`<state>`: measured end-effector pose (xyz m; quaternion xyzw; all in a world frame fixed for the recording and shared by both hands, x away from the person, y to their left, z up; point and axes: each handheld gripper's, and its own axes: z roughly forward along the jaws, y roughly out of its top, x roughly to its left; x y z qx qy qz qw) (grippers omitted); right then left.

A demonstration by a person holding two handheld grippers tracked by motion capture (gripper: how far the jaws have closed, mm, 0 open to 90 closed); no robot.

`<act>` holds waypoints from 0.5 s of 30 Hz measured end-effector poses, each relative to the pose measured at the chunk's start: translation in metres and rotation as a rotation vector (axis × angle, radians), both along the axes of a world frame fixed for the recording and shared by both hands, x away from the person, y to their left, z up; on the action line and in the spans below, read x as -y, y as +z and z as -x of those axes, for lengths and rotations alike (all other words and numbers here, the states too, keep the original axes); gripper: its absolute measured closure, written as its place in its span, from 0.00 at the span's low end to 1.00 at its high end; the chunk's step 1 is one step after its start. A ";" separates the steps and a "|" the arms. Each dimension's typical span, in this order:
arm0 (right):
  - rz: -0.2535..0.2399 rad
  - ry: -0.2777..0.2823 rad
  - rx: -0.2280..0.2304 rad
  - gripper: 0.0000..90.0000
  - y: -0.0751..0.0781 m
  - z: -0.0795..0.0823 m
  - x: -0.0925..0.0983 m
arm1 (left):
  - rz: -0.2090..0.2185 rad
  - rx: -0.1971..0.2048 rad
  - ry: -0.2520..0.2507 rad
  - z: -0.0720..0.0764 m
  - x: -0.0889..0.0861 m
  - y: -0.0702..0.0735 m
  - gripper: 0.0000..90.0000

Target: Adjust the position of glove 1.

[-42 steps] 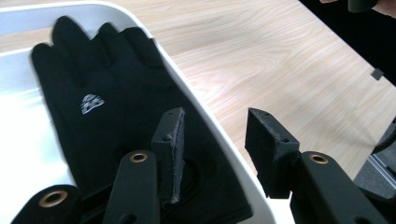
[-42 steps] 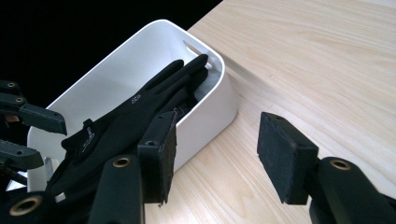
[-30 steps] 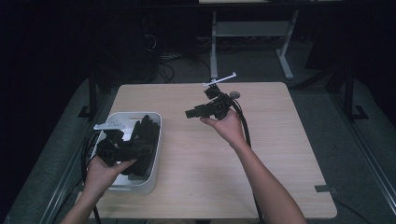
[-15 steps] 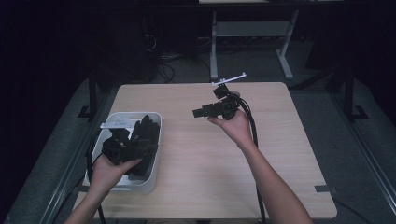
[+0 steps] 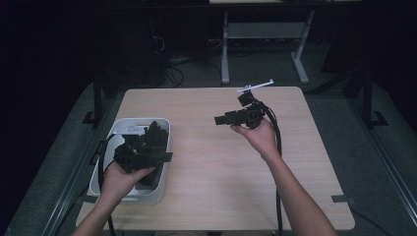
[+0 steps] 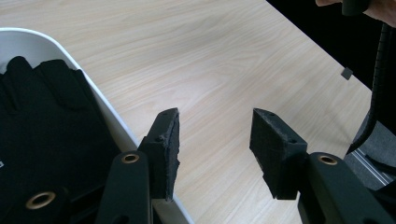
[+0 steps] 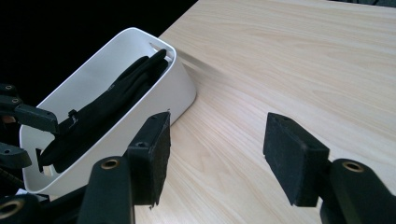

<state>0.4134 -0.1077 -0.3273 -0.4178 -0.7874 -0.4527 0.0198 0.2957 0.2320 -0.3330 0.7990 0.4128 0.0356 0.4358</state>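
Observation:
A white bin (image 5: 145, 196) stands at the table's left, with black gloves (image 5: 156, 135) lying in it. My left gripper (image 5: 167, 157) hangs over the bin's right rim and points right; in the left gripper view its jaws (image 6: 215, 135) stand open over bare wood, beside the bin's rim (image 6: 112, 116) and a glove (image 6: 46, 121). My right gripper (image 5: 217, 120) is held above the table's middle right, pointing left toward the bin. Its jaws (image 7: 217, 140) have just been opening and hold nothing. Beyond them are the bin (image 7: 173, 88) and the gloves (image 7: 116, 98).
The wooden table (image 5: 211, 172) has bare surface between the bin and the right hand. The right gripper's black cable (image 5: 278, 147) trails along the forearm toward the front edge. A tape patch (image 5: 340, 198) marks the front right corner. A grey desk frame (image 5: 225, 49) stands behind.
The right hand has carried its gripper to the right, away from the bin. The left hand has stayed over the bin.

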 end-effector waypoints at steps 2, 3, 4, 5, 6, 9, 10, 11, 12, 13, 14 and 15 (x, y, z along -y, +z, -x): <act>-0.003 -0.008 0.003 0.46 0.000 0.001 0.004 | -0.001 0.001 -0.003 0.000 0.001 0.000 0.58; -0.006 -0.011 0.002 0.46 0.000 0.002 0.006 | 0.002 0.000 0.000 0.000 0.002 0.000 0.58; -0.005 -0.014 0.001 0.46 0.000 0.002 0.007 | 0.001 0.001 -0.003 0.000 0.003 0.000 0.58; -0.002 -0.016 0.004 0.46 -0.001 0.003 0.009 | -0.001 0.001 -0.005 0.000 0.003 0.000 0.58; -0.002 -0.018 0.005 0.45 -0.001 0.003 0.011 | -0.002 0.001 -0.005 0.000 0.004 0.000 0.58; -0.006 -0.029 -0.002 0.45 -0.002 0.005 0.016 | -0.002 0.001 -0.009 0.000 0.005 0.000 0.57; -0.007 -0.029 0.001 0.45 -0.003 0.006 0.017 | -0.002 0.001 -0.011 0.000 0.006 0.000 0.57; -0.003 -0.032 0.001 0.45 -0.004 0.006 0.019 | -0.002 -0.002 -0.009 0.000 0.006 0.000 0.57; -0.005 -0.035 -0.003 0.45 -0.004 0.007 0.020 | -0.002 -0.003 -0.009 0.000 0.007 -0.001 0.57; -0.004 -0.035 -0.002 0.45 -0.004 0.007 0.021 | 0.000 -0.002 -0.009 0.000 0.007 -0.001 0.57; -0.004 -0.038 -0.004 0.45 -0.005 0.007 0.023 | -0.001 -0.002 -0.010 0.000 0.007 -0.001 0.57; -0.005 -0.040 -0.007 0.45 -0.005 0.007 0.023 | -0.002 -0.001 -0.011 -0.001 0.007 -0.001 0.57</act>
